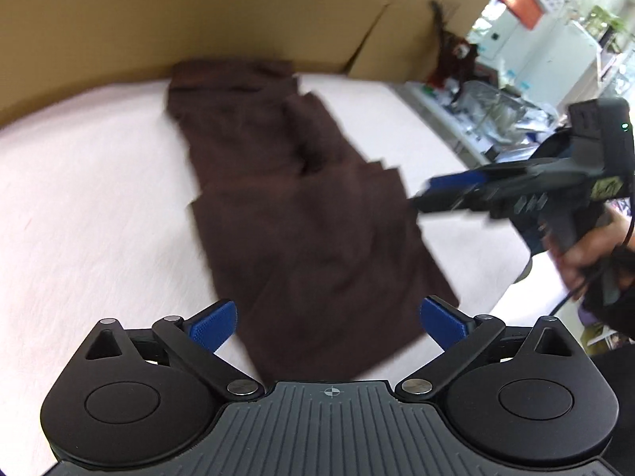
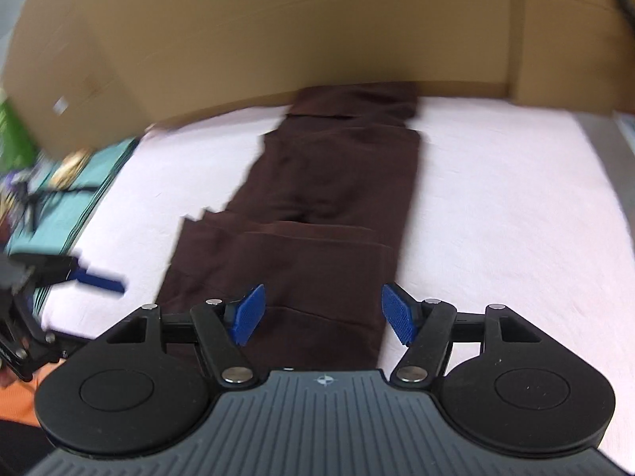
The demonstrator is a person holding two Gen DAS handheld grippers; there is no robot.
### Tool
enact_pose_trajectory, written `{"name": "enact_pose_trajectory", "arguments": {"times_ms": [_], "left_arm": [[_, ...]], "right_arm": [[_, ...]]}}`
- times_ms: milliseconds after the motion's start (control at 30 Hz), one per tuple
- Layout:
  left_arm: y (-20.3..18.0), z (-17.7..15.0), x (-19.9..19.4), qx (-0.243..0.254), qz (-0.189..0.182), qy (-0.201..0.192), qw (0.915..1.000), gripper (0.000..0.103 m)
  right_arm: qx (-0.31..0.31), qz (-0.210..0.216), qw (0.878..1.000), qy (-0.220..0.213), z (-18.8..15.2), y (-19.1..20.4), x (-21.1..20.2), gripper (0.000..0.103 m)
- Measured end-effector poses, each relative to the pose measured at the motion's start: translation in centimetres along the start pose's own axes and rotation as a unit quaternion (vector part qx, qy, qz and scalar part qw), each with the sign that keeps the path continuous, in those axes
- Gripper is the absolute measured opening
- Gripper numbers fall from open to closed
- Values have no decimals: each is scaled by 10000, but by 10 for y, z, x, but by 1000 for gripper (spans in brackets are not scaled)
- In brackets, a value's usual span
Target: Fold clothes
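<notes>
A: On the pale pink surface (image 2: 496, 182) lies the biggest thing, a long dark brown garment (image 2: 317, 206). It runs from the cardboard wall (image 2: 278, 31) at the far side down to both tools.

B: It is already doubled lengthwise into 1 narrow strip, with stepped edges on one side. Whether more folds are wanted, I cannot judge from this.

A: How will it handle?

B: I think it is soft and light, maybe a knit. It will sag and slide when lifted, so the layers can shift. A good hold is the 2 near corners of the hem, with all layers pinched together.

A: And the tools?

B: The left gripper (image 1: 328, 323) has its blue pads spread wide, with nothing between them, above the near end. The right gripper (image 2: 322, 313) is also wide and holds nothing, over the same end.

A: The room?

B: Cluttered shelves (image 1: 496, 107) stand at one side; a teal mat (image 2: 79, 198) lies at the other. Much is blurred.
</notes>
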State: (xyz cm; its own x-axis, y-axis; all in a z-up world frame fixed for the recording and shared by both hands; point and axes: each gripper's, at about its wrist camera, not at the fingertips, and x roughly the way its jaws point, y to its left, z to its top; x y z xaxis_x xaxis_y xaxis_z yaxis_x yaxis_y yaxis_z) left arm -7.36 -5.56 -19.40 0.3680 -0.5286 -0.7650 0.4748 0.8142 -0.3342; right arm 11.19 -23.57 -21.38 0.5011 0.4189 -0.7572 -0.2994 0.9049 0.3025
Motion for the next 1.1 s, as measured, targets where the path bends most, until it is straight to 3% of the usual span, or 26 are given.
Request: {"name": "enact_pose_trajectory", "arguments": {"times_ms": [100, 167, 267, 400, 500, 600, 667, 767, 833, 900, 967, 1033, 1067, 1100], "left_arm": [[-10, 11, 29, 172, -112, 161, 9997, 103], [-13, 14, 48, 227, -117, 319, 9992, 103], [-3, 12, 64, 135, 108, 605, 9980, 103], [12, 6, 52, -137, 128, 580, 9981, 103], [14, 12, 30, -227, 18, 227, 9995, 103], [14, 17, 35, -158, 26, 239, 9996, 103], [14, 19, 41, -99, 52, 298, 9995, 103], [15, 23, 50, -11, 92, 386, 9992, 103], [15, 26, 56, 48, 118, 445, 9989, 103], [15, 29, 62, 107, 144, 503, 9986, 103], [16, 31, 68, 166, 170, 562, 9981, 103], [18, 31, 64, 170, 442, 568, 9973, 103], [18, 30, 57, 153, 598, 512, 9968, 103], [19, 30, 47, 116, 682, 387, 9969, 103]], "right_arm": [[-402, 261, 9978, 463, 12, 11, 34, 68], [-446, 106, 9964, 713, 22, 7, 60, 67], [178, 33, 9987, 467, 41, -18, 70, 55], [662, -453, 9964, -281, 57, -29, 37, 63], [1091, -45, 9931, -416, 52, -31, 18, 67], [1374, 373, 9891, -370, 37, -23, 7, 69], [1751, 589, 9825, -248, 23, -23, 11, 69], [2586, 967, 9611, 108, 0, -36, 26, 69], [2990, 996, 9481, 409, -16, -46, 35, 71], [3199, 990, 9416, 355, -28, -57, 33, 57], [3143, 613, 9471, 205, -31, -60, 19, 52], [2851, 162, 9583, 111, -27, -56, 6, 61], [2693, 5, 9630, 58, -24, -52, 0, 71], [2540, 5, 9672, -4, -22, -48, -7, 72]]}}
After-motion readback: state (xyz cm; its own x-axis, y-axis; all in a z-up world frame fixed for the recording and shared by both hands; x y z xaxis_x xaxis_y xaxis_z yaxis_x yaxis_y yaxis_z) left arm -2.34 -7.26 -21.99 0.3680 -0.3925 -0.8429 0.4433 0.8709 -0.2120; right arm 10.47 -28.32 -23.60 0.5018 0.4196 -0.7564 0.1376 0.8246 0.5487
